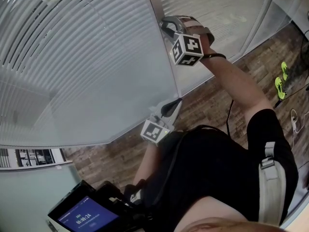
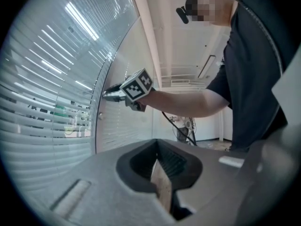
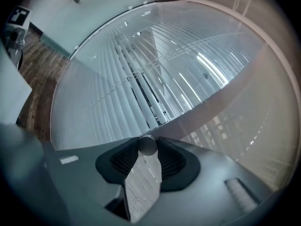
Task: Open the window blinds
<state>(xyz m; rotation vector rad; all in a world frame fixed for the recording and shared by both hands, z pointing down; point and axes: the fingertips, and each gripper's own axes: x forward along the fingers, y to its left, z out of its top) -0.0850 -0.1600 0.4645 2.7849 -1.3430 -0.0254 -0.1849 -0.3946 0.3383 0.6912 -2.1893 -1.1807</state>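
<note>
Head view, 12 o'clock: right tool (image 1: 166, 27), one, set against the upright frame post (image 1: 169, 76) between two glazed panes. Window blinds (image 1: 72, 57): two sets, one behind each pane, the larger spanning 9 to 11 o'clock, its slats mostly screening the view. Left tool (image 1: 173, 106), one, at centre, pointing toward the post; no contact can be made out. Screen device (image 1: 87, 216), one, at 7 o'clock.

Left gripper view, 6 o'clock: left tool's pads together, nothing held. The right tool shows at 10 o'clock, at the pane edge.

Right gripper view, 6 o'clock: round grey knob (image 3: 147, 144), one, pinched between the right tool's pads at a middling width. Slats fan out above it toward 12 o'clock.

Hazards, as judged:
- The knob looks smooth and round and sits near the pad tips, so a wrist roll may slide the pads around it and leave the slats unmoved.
- A pull off the knob's axis could drag the tool clear of it.
- Turning past the stop could strain the mechanism.
</note>
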